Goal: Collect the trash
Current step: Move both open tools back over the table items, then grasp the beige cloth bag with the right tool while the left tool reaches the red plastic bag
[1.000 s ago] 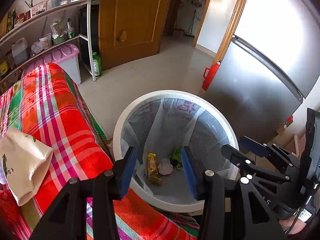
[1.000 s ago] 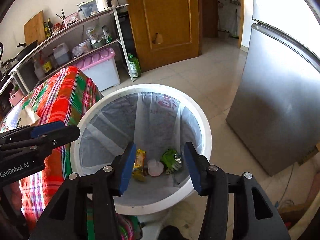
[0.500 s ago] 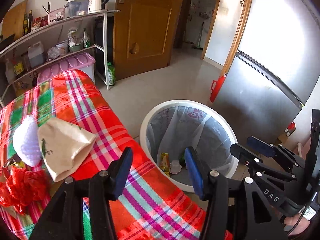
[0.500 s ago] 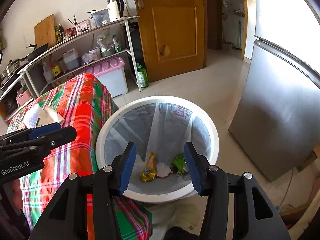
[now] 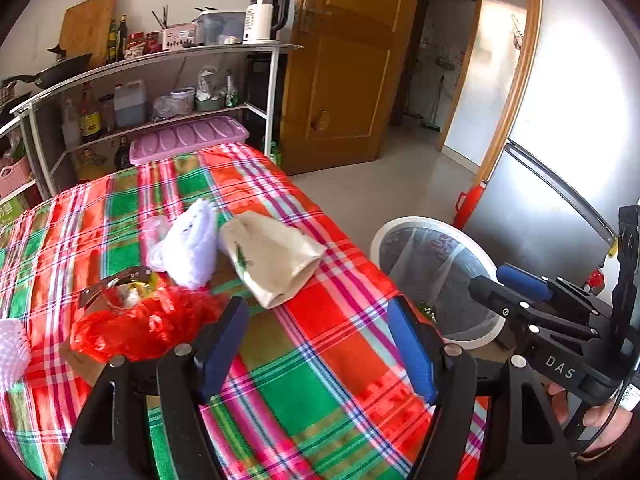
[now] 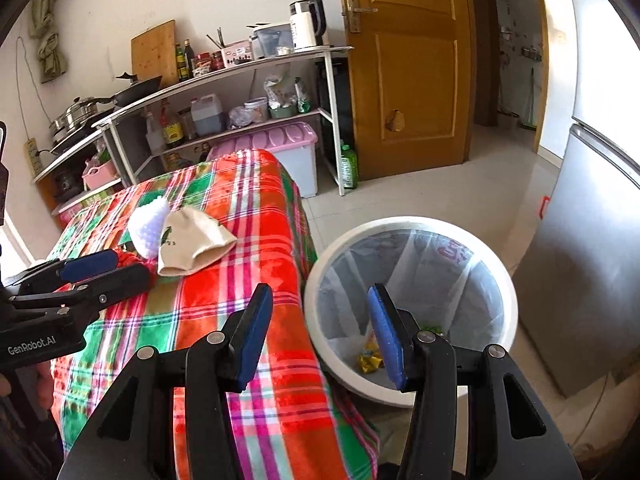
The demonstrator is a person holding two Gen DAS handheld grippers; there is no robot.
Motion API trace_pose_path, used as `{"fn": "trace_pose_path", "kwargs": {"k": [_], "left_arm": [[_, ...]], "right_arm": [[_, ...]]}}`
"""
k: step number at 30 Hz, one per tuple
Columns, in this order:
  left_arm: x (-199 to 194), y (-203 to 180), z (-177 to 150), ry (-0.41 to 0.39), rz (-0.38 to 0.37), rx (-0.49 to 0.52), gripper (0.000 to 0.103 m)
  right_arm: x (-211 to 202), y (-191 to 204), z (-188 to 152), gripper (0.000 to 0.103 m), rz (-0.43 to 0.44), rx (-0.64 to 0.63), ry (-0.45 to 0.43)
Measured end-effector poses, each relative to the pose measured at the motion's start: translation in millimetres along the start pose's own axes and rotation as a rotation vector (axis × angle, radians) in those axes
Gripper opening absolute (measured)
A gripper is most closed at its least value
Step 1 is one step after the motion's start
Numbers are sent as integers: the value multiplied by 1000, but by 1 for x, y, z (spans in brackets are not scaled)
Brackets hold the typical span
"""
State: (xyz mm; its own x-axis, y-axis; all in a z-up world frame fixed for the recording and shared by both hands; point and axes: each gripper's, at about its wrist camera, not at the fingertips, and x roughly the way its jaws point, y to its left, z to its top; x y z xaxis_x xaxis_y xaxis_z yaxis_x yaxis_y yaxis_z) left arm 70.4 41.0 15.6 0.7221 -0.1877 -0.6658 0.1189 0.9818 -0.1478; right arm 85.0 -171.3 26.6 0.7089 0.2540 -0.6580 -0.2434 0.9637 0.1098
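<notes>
On the plaid-covered table (image 5: pixel 312 360) lie a beige paper bag (image 5: pixel 272 260), a white foam net (image 5: pixel 192 244), a clear plastic wrapper (image 5: pixel 154 236) and a red plastic bag (image 5: pixel 136 320) with a foil cup (image 5: pixel 120 288). My left gripper (image 5: pixel 316 344) hangs over the table just in front of them, its jaws opening with nothing between them. My right gripper (image 6: pixel 320 332) is open and empty, over the table edge beside the white lined bin (image 6: pixel 408 304). Yellow and green wrappers (image 6: pixel 370 358) lie in the bin. The beige bag (image 6: pixel 192 246) and foam net (image 6: pixel 150 222) also show in the right wrist view.
A metal shelf rack (image 6: pixel 224 96) with bottles, a kettle and a pan stands behind the table. A pink-lidded storage box (image 6: pixel 276 144) sits under it. A wooden door (image 6: pixel 404 68) is at the back, a steel fridge (image 6: pixel 580 260) right of the bin. White foam (image 5: pixel 12 348) lies at the table's left edge.
Both grippers have drawn back and left from over the bin toward the table. The left gripper's jaws have widened. The table trash has come into view.
</notes>
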Motion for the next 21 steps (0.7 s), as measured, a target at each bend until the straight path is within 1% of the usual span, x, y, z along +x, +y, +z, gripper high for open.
{"fn": "trace_pose_path", "kwargs": {"k": [3,6,11,14,15,18,21], "left_arm": [[-5,22,-4,-2,41,-23,76],[-11,42,-6,-14,74,-53,77],[-17,71,-7,-16,108,-67,80],[-16,84,-7,-6,136,-63,81],[-16,89,-6,1,142,-68,81],[-12,100,-4,16,128,-84,81],[-5,104,-2,28,139,-63,81]], "right_arm": [[6,16,3,51,37,-27,5],[16,30,6,55,58,-55,18],[35,51,12,56,113,-91,45],[48,65,18,56,125,-119,60],[52,69,20,56,131,-129,63],[68,81,29,56,163,-156,85],[84,90,38,56,164,-176,100]]}}
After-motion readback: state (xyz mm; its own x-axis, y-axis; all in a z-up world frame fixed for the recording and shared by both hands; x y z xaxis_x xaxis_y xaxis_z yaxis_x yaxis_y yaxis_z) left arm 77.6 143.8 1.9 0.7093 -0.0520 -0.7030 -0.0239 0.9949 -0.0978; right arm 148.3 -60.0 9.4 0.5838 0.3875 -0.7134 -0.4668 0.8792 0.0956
